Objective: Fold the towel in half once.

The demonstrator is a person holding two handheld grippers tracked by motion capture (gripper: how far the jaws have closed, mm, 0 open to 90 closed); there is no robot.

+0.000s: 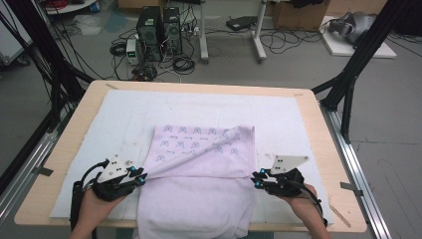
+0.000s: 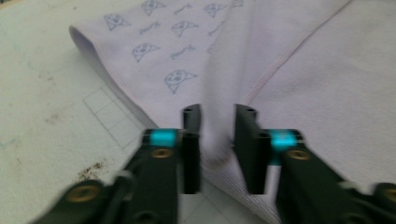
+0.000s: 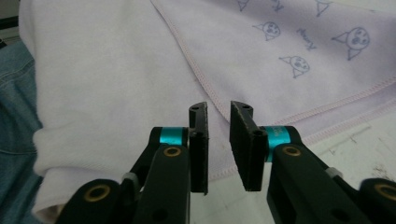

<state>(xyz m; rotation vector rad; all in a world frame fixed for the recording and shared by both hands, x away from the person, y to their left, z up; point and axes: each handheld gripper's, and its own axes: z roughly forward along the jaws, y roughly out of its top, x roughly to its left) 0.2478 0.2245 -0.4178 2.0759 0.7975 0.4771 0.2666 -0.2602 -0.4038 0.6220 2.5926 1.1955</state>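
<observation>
**Both tongs parted at the fold line of a lilac printed towel**

The left tongs (image 1: 141,178) sit at the left end of the towel's fold, jaws a narrow way apart. In the left gripper view a ridge of cloth runs up between the two black jaws, and the pads stand clear of it on either side, so nothing is pinched. The right tongs (image 1: 256,179) mirror them at the right end of the fold, jaws likewise a little apart; in the right gripper view the towel's stitched edge lies beyond the gap and the pads press on nothing.

The towel (image 1: 204,164) is pale lilac. Its far half is folded over and shows a print of small cat-like faces with lettering, while the plain near half spreads toward the person and hangs over the near edge of the surface. A slanting crease crosses the printed part from lower left to upper right.

Under the towel lies a white mat (image 1: 124,114) marked with faint grid lines and some brown stains, covering most of the wooden surface (image 1: 74,124). A hand holds each of the tongs from below, cables trailing back. Beyond the surface, on the floor, stand two computer towers (image 1: 159,32) amid loose cables.
</observation>
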